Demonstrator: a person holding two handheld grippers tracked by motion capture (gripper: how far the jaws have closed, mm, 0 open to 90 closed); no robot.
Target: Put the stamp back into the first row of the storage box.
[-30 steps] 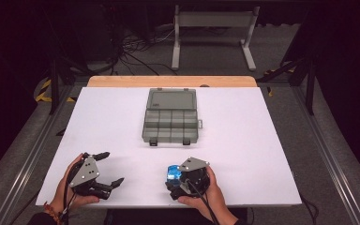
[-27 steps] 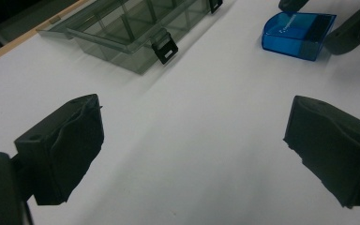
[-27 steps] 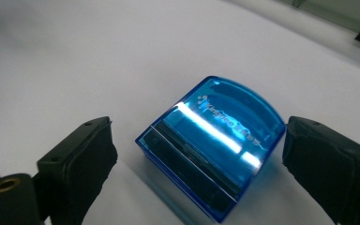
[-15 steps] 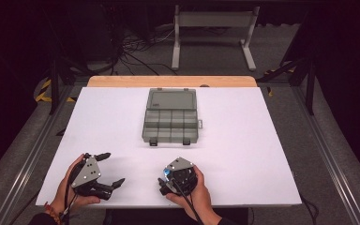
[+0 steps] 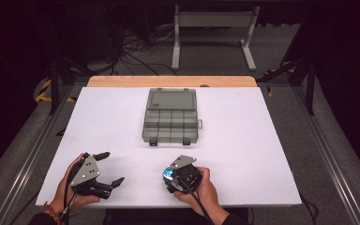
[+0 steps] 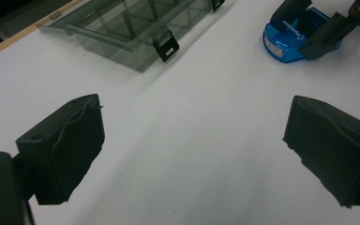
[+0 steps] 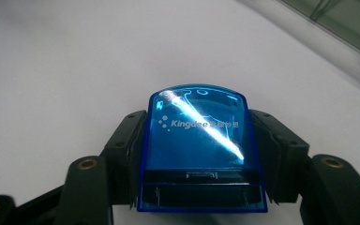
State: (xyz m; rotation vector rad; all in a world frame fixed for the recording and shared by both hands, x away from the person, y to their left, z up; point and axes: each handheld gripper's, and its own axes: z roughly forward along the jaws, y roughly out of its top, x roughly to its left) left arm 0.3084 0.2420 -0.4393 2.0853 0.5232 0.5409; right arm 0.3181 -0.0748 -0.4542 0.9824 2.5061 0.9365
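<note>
A small translucent blue plastic case with white lettering lies on the white table near its front edge. My right gripper holds it. The jaws have just been closing, and their pads now press on both sides of the case. In the high view the blue case sits at the tip of the right gripper. To the left, my left gripper rests on the table, open, with nothing between its pads. The left gripper view shows the blue case off to the upper right.
A grey transparent compartment organizer with two black latches lies shut at the table's middle back, and its near corner is in the left gripper view. The white tabletop ends at a wooden strip at the back. Metal rails run along both sides.
The right gripper has turned and shifted slightly left, and its jaws have closed onto the blue case. The left gripper has stayed where it was.
</note>
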